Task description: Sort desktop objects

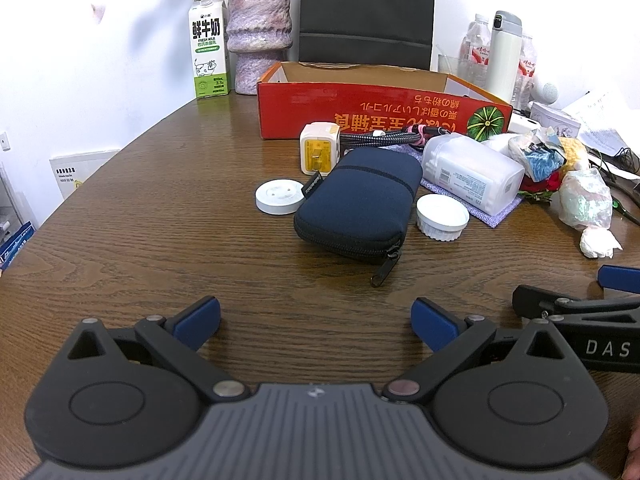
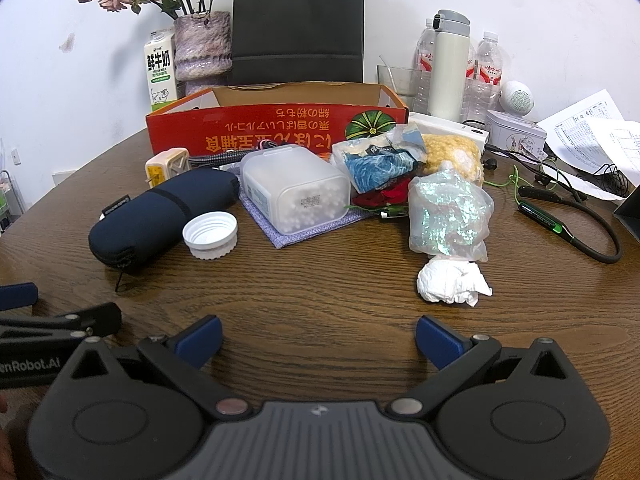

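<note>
A clutter of objects lies on the wooden table before an open red cardboard box (image 1: 360,110) (image 2: 276,128). A navy zip pouch (image 1: 360,206) (image 2: 160,212) lies nearest. Beside it are a white ribbed lid (image 1: 442,216) (image 2: 211,235), a white round disc (image 1: 279,196), a yellow-white charger plug (image 1: 319,154) (image 2: 166,168) and a frosted plastic box (image 1: 472,176) (image 2: 296,190) on a purple cloth. A crumpled tissue (image 2: 452,282) and an iridescent bag (image 2: 448,216) lie to the right. My left gripper (image 1: 316,322) and right gripper (image 2: 318,340) are both open and empty, short of the objects.
At the back stand a milk carton (image 1: 209,46), a vase with dried flowers (image 2: 202,46), a black bag (image 2: 298,20), a white thermos (image 2: 450,64), water bottles and a tin (image 2: 514,130). Earphones and a neckband (image 2: 572,220) with papers lie right.
</note>
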A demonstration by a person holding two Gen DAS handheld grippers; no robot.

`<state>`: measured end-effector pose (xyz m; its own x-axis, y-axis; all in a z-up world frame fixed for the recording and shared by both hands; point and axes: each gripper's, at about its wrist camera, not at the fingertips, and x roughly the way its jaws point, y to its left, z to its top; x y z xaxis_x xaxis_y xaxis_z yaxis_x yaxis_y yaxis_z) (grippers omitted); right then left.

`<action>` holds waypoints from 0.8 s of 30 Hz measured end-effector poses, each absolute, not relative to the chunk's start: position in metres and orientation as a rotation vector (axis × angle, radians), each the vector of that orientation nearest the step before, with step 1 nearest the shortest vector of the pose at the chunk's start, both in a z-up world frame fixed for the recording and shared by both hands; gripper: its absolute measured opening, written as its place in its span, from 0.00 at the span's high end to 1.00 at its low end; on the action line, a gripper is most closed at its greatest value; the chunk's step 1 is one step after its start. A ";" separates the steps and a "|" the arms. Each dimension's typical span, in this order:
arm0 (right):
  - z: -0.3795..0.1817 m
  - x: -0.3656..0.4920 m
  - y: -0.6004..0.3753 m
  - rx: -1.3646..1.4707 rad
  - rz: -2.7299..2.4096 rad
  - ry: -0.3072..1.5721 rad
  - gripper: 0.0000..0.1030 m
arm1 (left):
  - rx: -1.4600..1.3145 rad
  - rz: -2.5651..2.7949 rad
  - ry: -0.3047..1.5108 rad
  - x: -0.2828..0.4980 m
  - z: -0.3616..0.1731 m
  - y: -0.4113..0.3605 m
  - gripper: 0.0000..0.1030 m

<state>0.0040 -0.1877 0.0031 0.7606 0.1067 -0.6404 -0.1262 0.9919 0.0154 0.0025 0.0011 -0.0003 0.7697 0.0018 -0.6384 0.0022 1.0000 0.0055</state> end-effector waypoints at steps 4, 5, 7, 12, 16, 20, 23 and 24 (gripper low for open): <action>0.003 0.004 -0.188 -0.029 0.127 0.695 0.00 | 0.006 0.000 0.692 0.003 0.000 0.001 0.00; 0.003 0.004 -0.188 -0.029 0.127 0.695 0.00 | 0.006 0.000 0.692 0.003 0.000 0.001 0.00; 0.003 0.004 -0.188 -0.029 0.127 0.695 0.00 | 0.006 0.000 0.692 0.003 0.000 0.001 0.00; 0.003 0.004 -0.187 -0.029 0.127 0.695 0.00 | 0.006 0.000 0.692 0.003 0.000 0.001 0.00; 0.003 0.004 -0.187 -0.029 0.127 0.695 0.00 | 0.006 0.000 0.692 0.003 0.000 0.001 0.00; 0.003 0.004 -0.187 -0.028 0.127 0.695 0.00 | 0.006 0.000 0.692 0.002 0.000 0.001 0.00; 0.003 0.004 -0.188 -0.025 0.136 0.693 0.00 | 0.006 0.000 0.692 0.002 -0.001 0.001 0.00; 0.003 0.003 -0.191 -0.011 0.143 0.689 0.00 | 0.005 -0.002 0.691 0.002 -0.001 0.001 0.00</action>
